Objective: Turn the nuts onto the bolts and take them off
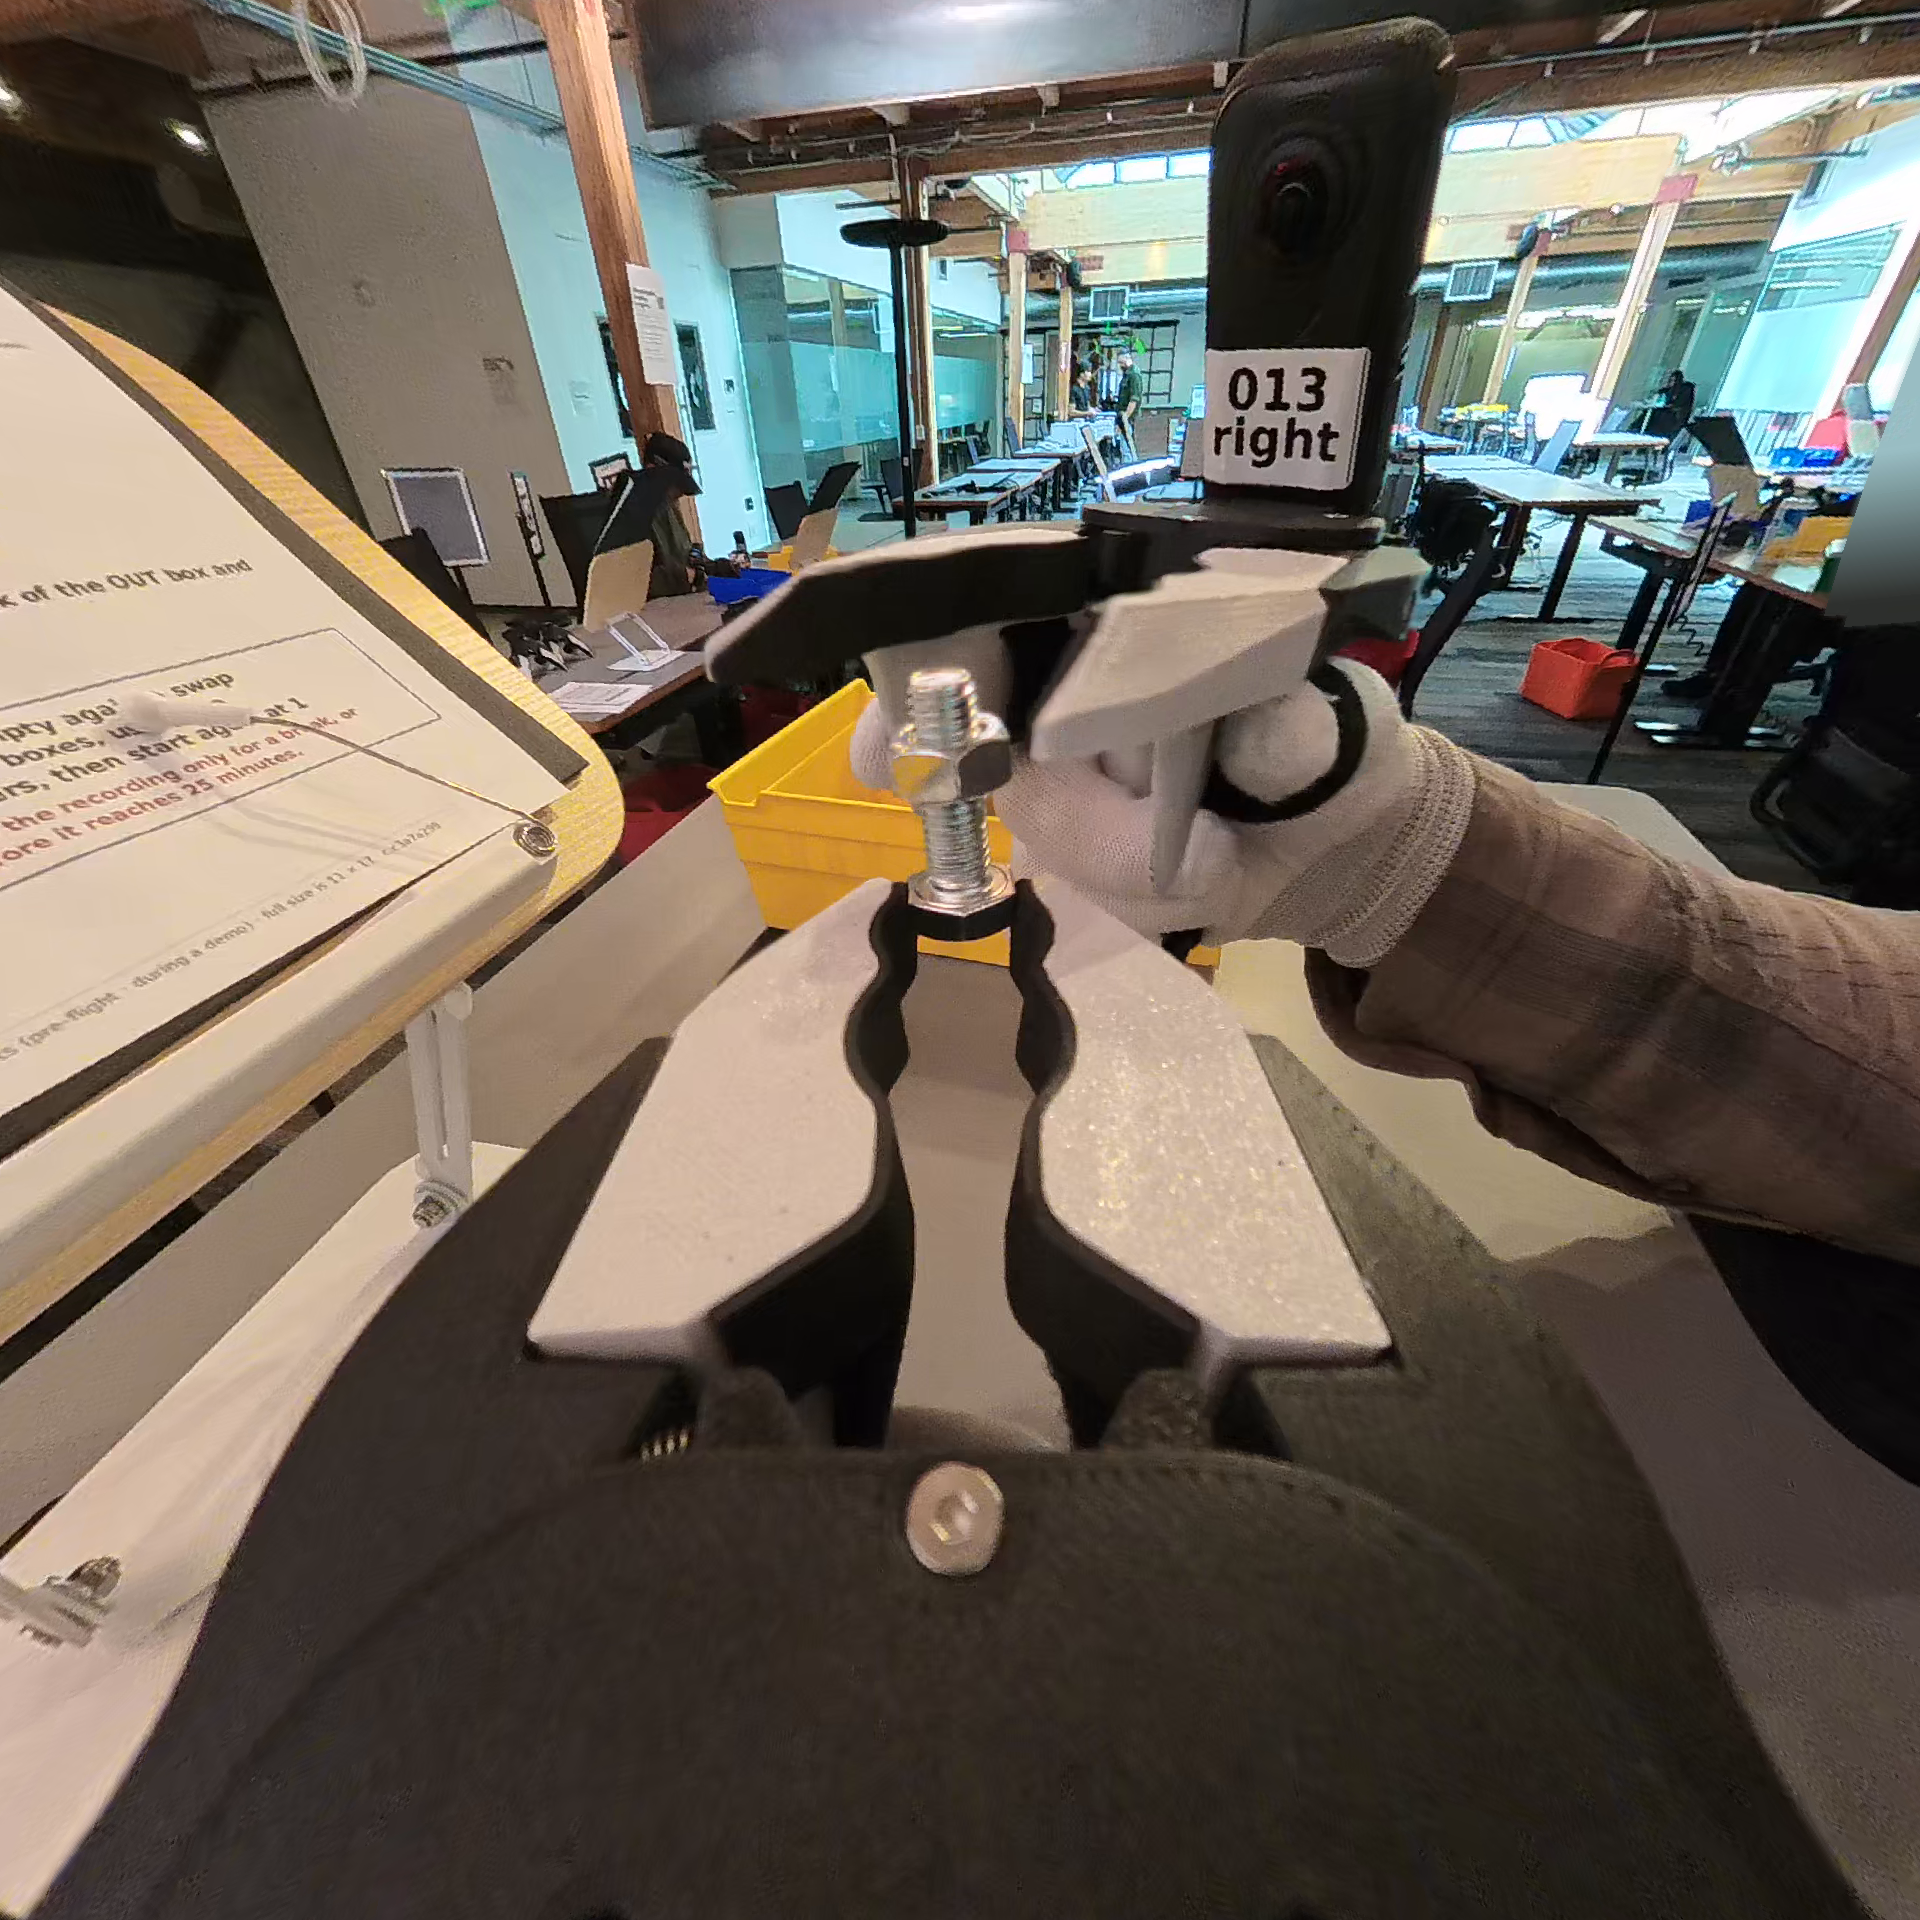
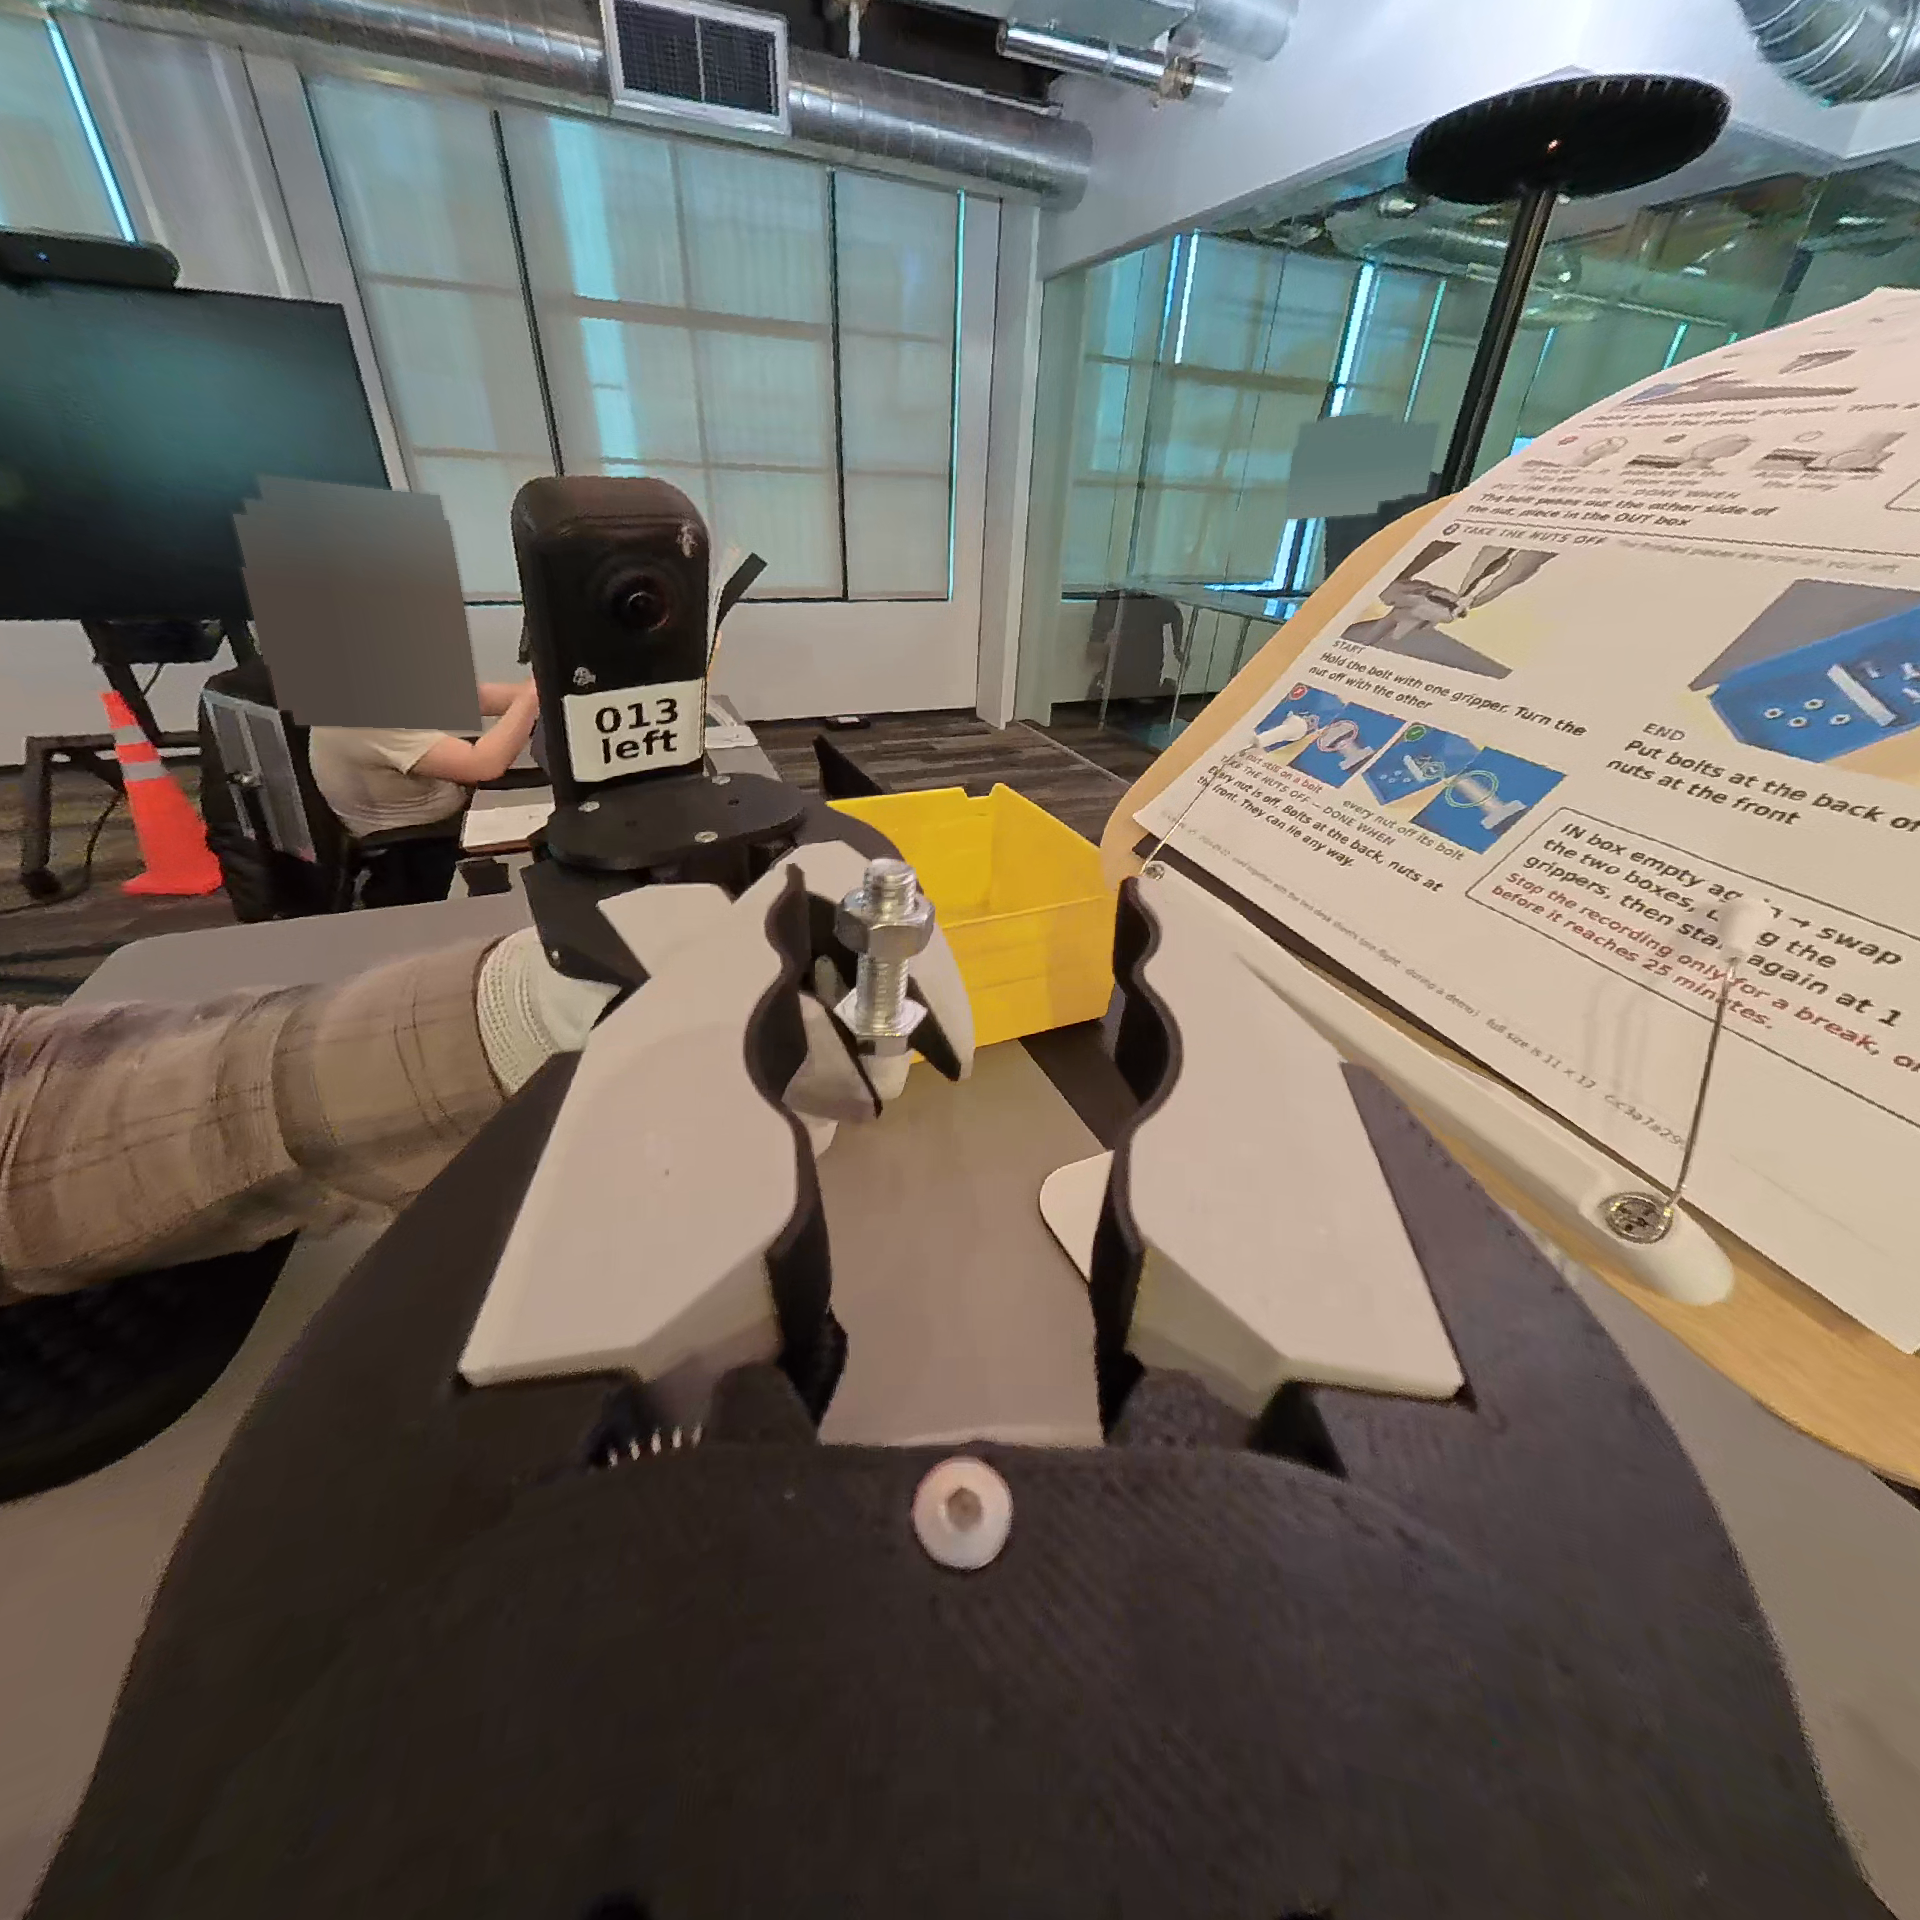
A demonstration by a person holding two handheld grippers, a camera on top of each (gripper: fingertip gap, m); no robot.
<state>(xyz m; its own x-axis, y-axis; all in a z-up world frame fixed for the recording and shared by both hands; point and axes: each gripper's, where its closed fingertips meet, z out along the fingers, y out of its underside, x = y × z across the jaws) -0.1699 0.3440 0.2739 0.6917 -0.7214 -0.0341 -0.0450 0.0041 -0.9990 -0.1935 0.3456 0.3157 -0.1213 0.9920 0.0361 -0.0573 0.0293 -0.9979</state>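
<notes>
Silver bolt (image 1: pixel 951 800), yellow bin (image 2: pixel 1013 914), plaid sleeve (image 1: pixel 1621 997), orange cone (image 2: pixel 156 810).

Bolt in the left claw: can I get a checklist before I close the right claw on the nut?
1. Left claw shut on the head of the bolt: ok.
2. Bolt upright: ok.
3. Nut threaded on, near the top of the bolt: ok.
4. Right claw open wider than the nut: ok.
5. Nut deep enough between the right claw's fingers: cannot tell.
6. Nut centred in the gap: not ok, it sits close to one finger.
</notes>
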